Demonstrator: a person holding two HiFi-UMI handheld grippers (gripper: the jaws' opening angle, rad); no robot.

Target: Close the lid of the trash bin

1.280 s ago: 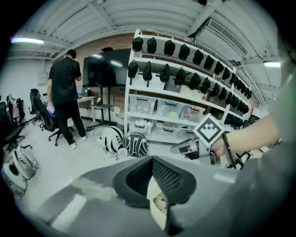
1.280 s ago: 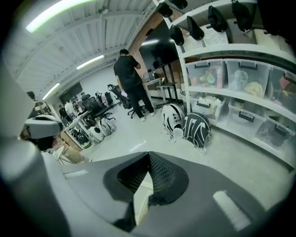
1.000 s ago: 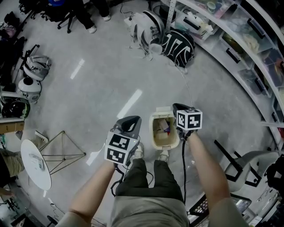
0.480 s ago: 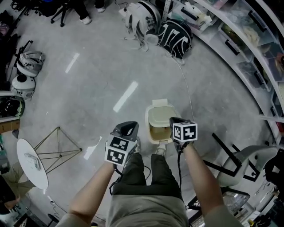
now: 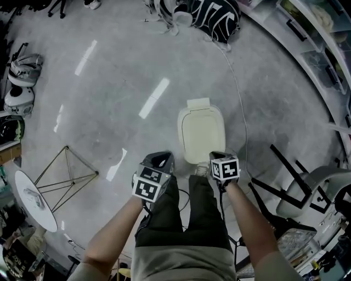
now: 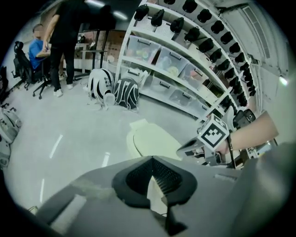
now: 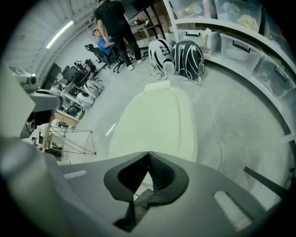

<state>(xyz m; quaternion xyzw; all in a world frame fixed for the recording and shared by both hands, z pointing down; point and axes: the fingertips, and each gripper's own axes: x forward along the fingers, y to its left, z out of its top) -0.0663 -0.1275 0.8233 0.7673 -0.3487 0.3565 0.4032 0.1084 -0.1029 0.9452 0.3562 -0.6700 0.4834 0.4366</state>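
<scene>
The cream trash bin [image 5: 201,134] stands on the grey floor just ahead of my feet, its lid lying flat and shut over the opening. My left gripper [image 5: 160,159] hovers off the bin's near left corner, jaws together and empty. My right gripper [image 5: 218,156] is at the bin's near edge, also shut with nothing in it. In the left gripper view the lid [image 6: 152,141] lies beyond the shut left gripper [image 6: 152,159], with the right gripper [image 6: 194,147] to its right. The right gripper view looks straight over the lid [image 7: 157,122] past the shut right gripper [image 7: 149,155].
A thin cable [image 5: 237,82] runs along the floor past the bin's right side. A black-legged chair [image 5: 290,189] stands right of it. A wire stand [image 5: 66,175] and a round white table [image 5: 35,200] are at left, bags [image 5: 216,16] and shelving beyond.
The bin's lid came down from open, with trash showing inside, to fully shut. Both grippers drew back toward my body.
</scene>
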